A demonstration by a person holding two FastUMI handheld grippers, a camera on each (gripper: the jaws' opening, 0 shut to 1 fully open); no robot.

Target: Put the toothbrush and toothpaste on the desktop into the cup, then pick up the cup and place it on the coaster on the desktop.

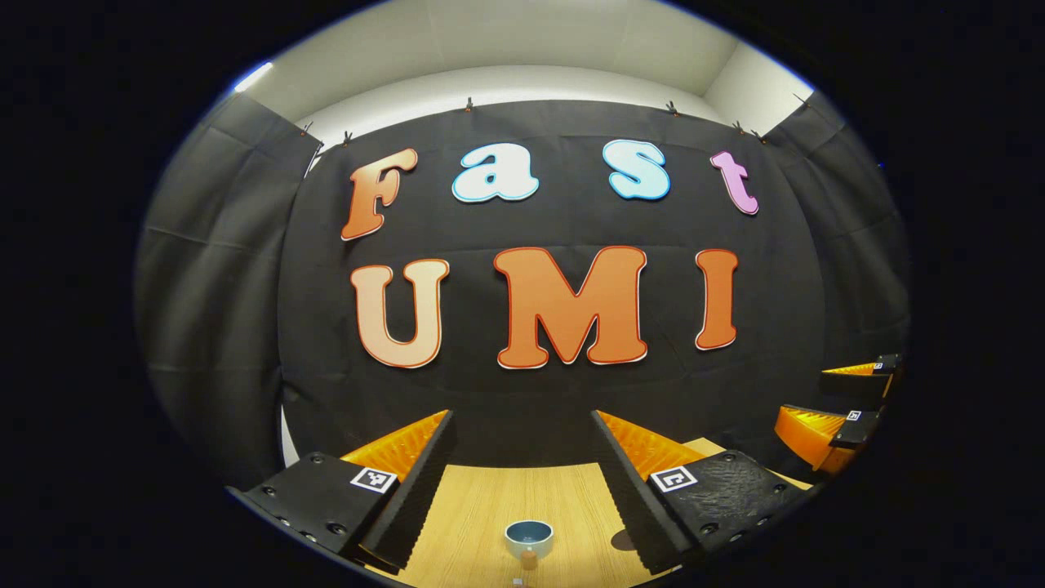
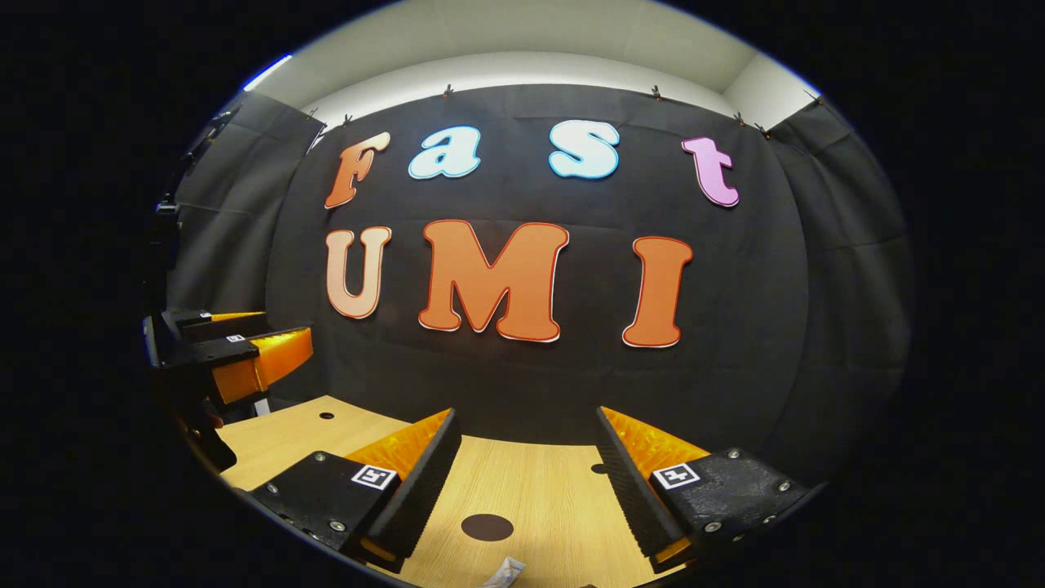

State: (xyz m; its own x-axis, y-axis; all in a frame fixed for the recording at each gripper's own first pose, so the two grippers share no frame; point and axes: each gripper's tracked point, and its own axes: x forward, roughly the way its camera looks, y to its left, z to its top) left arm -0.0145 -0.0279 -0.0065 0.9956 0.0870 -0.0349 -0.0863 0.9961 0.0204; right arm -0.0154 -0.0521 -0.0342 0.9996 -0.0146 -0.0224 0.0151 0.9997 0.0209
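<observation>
A small blue-grey cup point(image 1: 528, 537) with a pale rim stands upright on the wooden desktop point(image 1: 490, 506), low in the left gripper view and in line with the gap of my left gripper point(image 1: 522, 418). That gripper is open, held above the table with nothing between its fingers. A small brownish piece point(image 1: 529, 559) sits just in front of the cup; I cannot tell what it is. In the right gripper view a dark round coaster point(image 2: 487, 527) lies on the desktop below my open right gripper point(image 2: 526, 412). The crimped end of a white toothpaste tube point(image 2: 504, 573) peeks in at the bottom edge.
The black cloth wall closes off the back of the table. The right gripper point(image 1: 841, 400) hangs at the far right of the left gripper view; the left gripper point(image 2: 237, 347) hangs at the far left of the right gripper view. Small dark holes point(image 2: 326, 415) dot the tabletop.
</observation>
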